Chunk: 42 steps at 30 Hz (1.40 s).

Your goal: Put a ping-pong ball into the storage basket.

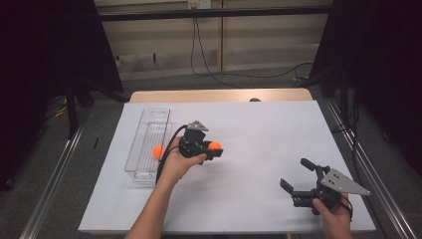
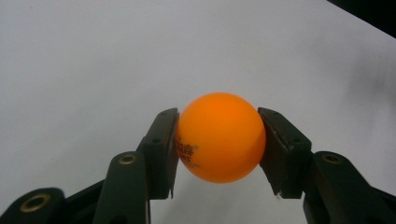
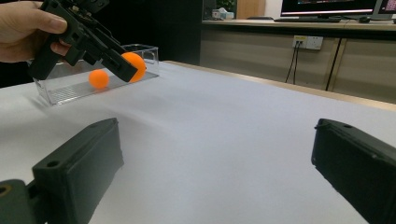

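- The left gripper [image 1: 215, 147] is closed on an orange ball [image 2: 220, 137]; one jaw presses on each side of the ball, and the ball is above the white table [image 1: 259, 129], not touching it.
- In the left gripper view, small dark print is visible on the ball, on the side near one jaw.
- A second ball [image 1: 158, 151] lies inside the clear tray [image 1: 149, 124], just behind the left gripper, on the side away from its jaws.
- In the right gripper view this second ball [image 3: 98, 79] is on the tray floor, and the held ball [image 3: 134, 66] is in front of the tray [image 3: 150, 53], a little higher.
- The left hand [image 1: 178, 162] holds its gripper from below, with the jaws pointing to the person's right.
- The right gripper [image 1: 297, 176] has its jaws wide apart and nothing is between them.
- It is low over the table, well apart from the left gripper and from both balls.
- The right hand [image 1: 334, 214] holds it near the front edge of the table.
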Available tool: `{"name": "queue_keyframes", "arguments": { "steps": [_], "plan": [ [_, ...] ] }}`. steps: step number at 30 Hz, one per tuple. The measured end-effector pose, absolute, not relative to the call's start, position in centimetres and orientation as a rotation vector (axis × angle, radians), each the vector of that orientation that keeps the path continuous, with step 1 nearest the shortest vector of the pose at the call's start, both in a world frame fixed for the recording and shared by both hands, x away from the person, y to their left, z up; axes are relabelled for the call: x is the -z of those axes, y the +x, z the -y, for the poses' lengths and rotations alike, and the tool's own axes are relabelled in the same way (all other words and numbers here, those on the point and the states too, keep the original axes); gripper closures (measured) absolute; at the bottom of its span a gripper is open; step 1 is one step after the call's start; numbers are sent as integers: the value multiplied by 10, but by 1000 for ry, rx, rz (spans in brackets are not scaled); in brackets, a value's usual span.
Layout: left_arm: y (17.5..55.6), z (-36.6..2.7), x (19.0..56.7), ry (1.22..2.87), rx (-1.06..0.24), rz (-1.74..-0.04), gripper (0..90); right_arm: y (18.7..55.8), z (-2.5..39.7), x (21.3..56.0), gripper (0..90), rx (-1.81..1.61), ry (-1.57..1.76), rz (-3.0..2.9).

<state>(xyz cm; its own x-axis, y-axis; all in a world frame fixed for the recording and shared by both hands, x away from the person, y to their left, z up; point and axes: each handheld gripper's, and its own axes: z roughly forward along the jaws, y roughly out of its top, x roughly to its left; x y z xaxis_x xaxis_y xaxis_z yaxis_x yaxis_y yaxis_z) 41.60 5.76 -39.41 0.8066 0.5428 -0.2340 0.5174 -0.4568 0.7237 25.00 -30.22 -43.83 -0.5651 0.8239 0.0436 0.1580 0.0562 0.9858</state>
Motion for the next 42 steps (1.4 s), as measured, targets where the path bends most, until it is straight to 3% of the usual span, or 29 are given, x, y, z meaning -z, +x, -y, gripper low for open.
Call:
{"name": "queue_keyframes", "arguments": {
  "steps": [42],
  "plan": [
    [419, -75, 386, 2118, -80, -828, 509, 250, 302, 438, 16, -1547, 974, -1791]
  ]
}}
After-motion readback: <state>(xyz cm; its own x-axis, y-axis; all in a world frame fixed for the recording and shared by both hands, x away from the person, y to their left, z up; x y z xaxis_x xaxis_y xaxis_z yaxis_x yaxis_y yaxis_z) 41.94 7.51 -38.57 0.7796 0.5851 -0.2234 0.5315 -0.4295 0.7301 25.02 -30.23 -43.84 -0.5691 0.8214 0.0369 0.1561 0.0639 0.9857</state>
